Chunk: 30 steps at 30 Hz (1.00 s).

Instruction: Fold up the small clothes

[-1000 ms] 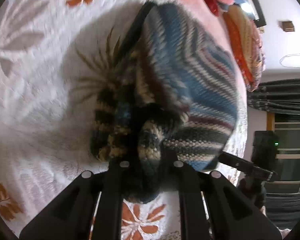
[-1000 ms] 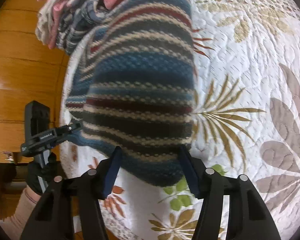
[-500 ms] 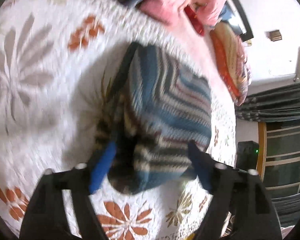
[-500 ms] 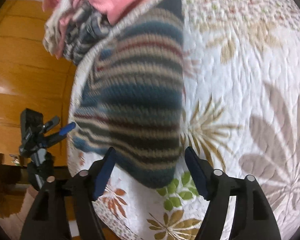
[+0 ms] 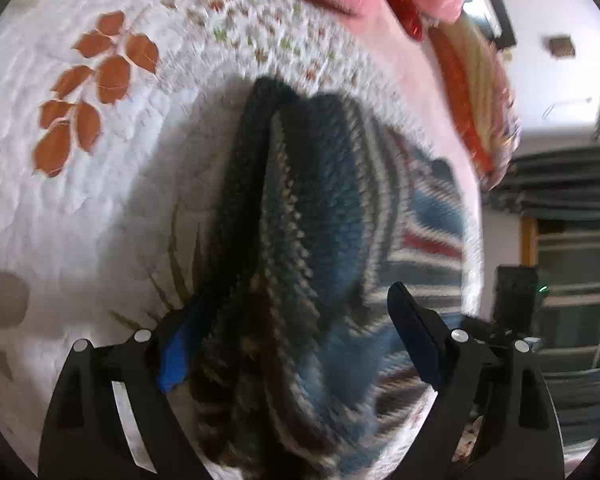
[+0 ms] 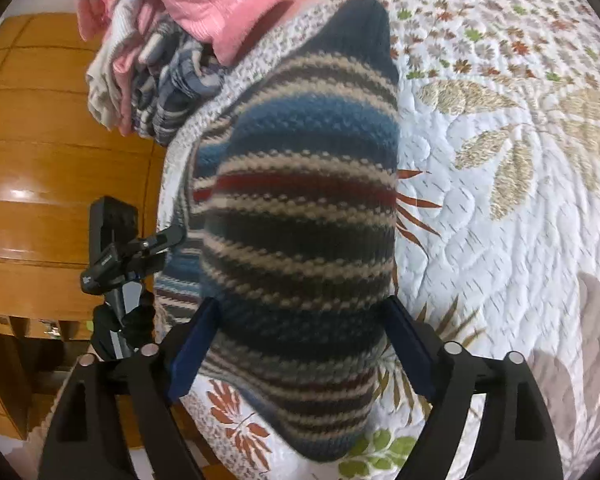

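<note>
**Lying Folded on the Bed, a Striped Knit Sits Between Two Open Grippers**

Straddling the garment without gripping it, the left hand-held gripper (image 5: pixel 296 344) has its jaws spread wide, the blue pads standing off either side of the striped knit garment (image 5: pixel 300 216) with nothing pinched between them. The right hand-held gripper (image 6: pixel 300 350) is likewise wide open, its pads flanking the near end of the same knit in the right wrist view; whether they brush the wool cannot be told.

The knit lies on the quilted bedspread (image 6: pixel 500 208), doubled over itself, with a thick layered edge showing from 12 toward 6 o'clock in the left wrist view. That stacked edge suggests a fold has been laid and the fabric set down to rest, which would explain the open jaws on both sides.

A pile of other clothes (image 6: pixel 168 60), pink and checked, sits at 11 o'clock in the right wrist view, at the bed's edge beside the wooden panelling (image 6: pixel 60 160). It probably waits its turn or holds finished pieces; the pictures do not settle which.

The knit looks bulky and springy, so the fold may loosen unless pressed flat.
</note>
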Each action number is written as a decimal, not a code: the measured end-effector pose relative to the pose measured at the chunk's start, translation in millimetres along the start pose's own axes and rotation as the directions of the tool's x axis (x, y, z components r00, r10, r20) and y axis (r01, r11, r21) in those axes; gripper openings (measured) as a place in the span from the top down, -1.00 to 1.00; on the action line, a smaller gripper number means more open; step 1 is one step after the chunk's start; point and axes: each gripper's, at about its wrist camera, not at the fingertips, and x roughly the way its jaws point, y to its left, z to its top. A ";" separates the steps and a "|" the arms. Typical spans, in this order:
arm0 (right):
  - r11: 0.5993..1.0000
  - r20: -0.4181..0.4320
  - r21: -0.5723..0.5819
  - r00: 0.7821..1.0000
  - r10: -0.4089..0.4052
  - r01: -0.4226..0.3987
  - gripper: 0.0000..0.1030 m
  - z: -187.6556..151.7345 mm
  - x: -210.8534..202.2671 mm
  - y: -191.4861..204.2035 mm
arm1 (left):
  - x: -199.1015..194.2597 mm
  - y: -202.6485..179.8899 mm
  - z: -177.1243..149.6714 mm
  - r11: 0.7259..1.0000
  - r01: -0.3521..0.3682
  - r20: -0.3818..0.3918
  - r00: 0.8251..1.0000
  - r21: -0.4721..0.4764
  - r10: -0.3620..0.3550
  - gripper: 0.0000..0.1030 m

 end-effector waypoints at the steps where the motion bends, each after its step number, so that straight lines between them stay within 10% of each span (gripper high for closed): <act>1: 1.000 -0.003 0.004 1.000 0.013 -0.013 -0.73 1.0 2.4 -0.6 | 3.1 -0.3 1.1 1.000 -0.008 -0.001 1.000 0.011 0.008 -0.74; 12: 0.992 -0.038 0.062 0.993 0.111 -0.109 -0.93 20.9 42.9 -8.8 | 36.9 -20.8 -6.4 0.994 0.080 -0.065 0.995 0.070 -0.075 -0.76; 16: 0.995 -0.021 0.039 0.995 0.094 -0.093 -0.57 19.1 36.4 -3.9 | 37.0 -15.5 -8.6 0.991 0.133 -0.055 0.990 0.020 -0.132 -0.09; 19: 0.993 0.001 0.028 0.993 0.119 -0.119 -0.26 12.3 18.9 -1.8 | 33.3 -21.3 -17.2 0.982 0.187 -0.028 0.982 0.017 -0.186 0.01; 30: 0.994 0.020 -0.061 0.995 0.096 -0.094 -0.20 -57.2 -86.6 7.5 | 25.6 -107.7 -112.9 0.924 0.374 0.024 0.926 0.079 -0.377 0.06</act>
